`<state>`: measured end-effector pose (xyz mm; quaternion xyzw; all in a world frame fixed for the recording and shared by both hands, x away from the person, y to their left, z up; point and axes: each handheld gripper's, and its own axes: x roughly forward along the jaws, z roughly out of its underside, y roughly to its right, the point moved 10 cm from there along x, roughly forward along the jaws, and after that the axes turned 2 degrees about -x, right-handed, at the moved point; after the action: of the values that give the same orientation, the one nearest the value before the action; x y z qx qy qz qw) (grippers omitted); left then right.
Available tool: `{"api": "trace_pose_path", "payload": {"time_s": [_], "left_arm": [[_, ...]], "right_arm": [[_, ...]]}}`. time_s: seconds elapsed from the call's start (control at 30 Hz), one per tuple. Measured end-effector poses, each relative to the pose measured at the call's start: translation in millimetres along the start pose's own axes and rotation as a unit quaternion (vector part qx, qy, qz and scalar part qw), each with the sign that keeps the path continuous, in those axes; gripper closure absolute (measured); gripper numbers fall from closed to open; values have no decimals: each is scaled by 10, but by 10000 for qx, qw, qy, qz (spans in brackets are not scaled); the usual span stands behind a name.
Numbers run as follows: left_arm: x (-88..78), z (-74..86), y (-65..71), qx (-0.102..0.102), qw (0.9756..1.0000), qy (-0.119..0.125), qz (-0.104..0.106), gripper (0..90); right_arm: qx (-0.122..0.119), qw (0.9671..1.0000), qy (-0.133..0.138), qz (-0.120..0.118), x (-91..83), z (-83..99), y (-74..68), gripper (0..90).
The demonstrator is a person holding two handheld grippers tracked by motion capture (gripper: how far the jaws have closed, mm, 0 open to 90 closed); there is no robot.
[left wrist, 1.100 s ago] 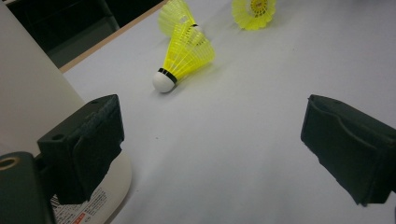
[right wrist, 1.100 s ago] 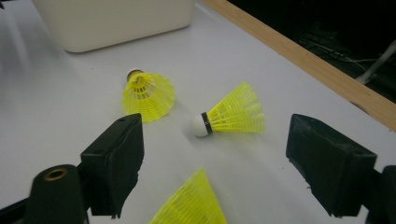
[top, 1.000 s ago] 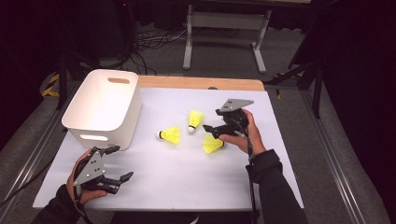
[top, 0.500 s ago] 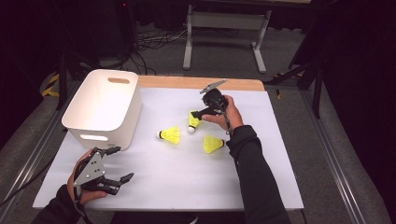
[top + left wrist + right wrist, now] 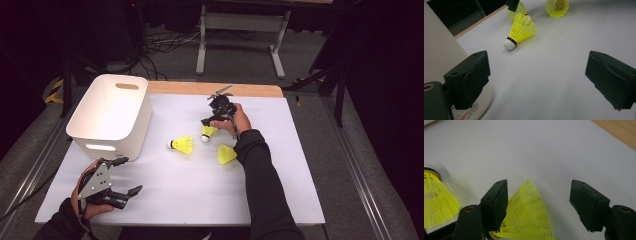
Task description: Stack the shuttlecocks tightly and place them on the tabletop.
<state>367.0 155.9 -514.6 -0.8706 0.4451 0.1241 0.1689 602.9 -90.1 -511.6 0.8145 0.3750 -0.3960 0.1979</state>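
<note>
Since a second ago, the right hand-held gripper (image 5: pixel 209 121) has travelled from beside the near-right shuttlecock across to the far shuttlecock (image 5: pixel 207 132), and its jaws have just been closing, with that shuttlecock's yellow skirt between them.

Nearest the person, the left hand-held gripper (image 5: pixel 124 175) sits low over the white surface (image 5: pixel 190 190) at the front left corner, jaws spread wide and released, nothing between them. Just beyond it stands the white bin (image 5: pixel 112 117), its wall close beside the left jaw in the left gripper view.

Farther in, the middle shuttlecock (image 5: pixel 182 144) lies on its side with its white cork toward the bin. To its right, the near-right shuttlecock (image 5: pixel 226 154) lies on its side just beside the person's right sleeve (image 5: pixel 257 165).

Farthest, the right hand-held gripper points down at the far shuttlecock, which lies with its cork toward the person. In the right gripper view its mesh skirt (image 5: pixel 529 215) sits in the gap, close against the left jaw, while the right jaw stands clear of it. The pads are not pressing it, so the jaws are loose around it rather than grasping.
</note>
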Motion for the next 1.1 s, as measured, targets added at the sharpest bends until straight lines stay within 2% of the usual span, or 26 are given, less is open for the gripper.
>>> {"api": "trace_pose_path", "payload": {"time_s": [0.17,0.33,0.37,0.4,0.47,0.53,0.6,0.73,0.83,1.0,1.1], "left_arm": [[4,2,6,1,10000,-15,9,66],[13,8,6,7,10000,-43,18,67],[14,10,5,1,10000,-55,8,67],[18,12,7,8,10000,-71,2,68],[20,13,7,13,10000,-76,2,68],[26,16,7,23,10000,-95,-2,68],[35,21,14,26,9999,-120,2,68],[38,26,16,46,9999,-156,6,68],[38,21,22,69,9999,-151,15,68],[49,25,28,75,9998,-174,32,68],[56,29,32,84,9998,-200,32,68]], "right_arm": [[177,9996,-34,-237,27,56,3,393],[267,9981,-35,-561,-21,87,-47,558],[267,9981,-35,-561,-21,87,-47,558],[297,9972,-24,-681,-53,104,-68,646],[305,9968,21,-740,-77,105,-77,679],[392,9959,92,-804,-128,102,-85,748],[376,9942,281,-964,-197,71,-118,826],[314,9919,470,-1134,-314,41,-200,883],[245,9912,562,-1172,-381,59,-246,882],[72,9925,553,-1084,-447,189,-256,857],[-53,9946,450,-936,-498,287,-224,846]]}}
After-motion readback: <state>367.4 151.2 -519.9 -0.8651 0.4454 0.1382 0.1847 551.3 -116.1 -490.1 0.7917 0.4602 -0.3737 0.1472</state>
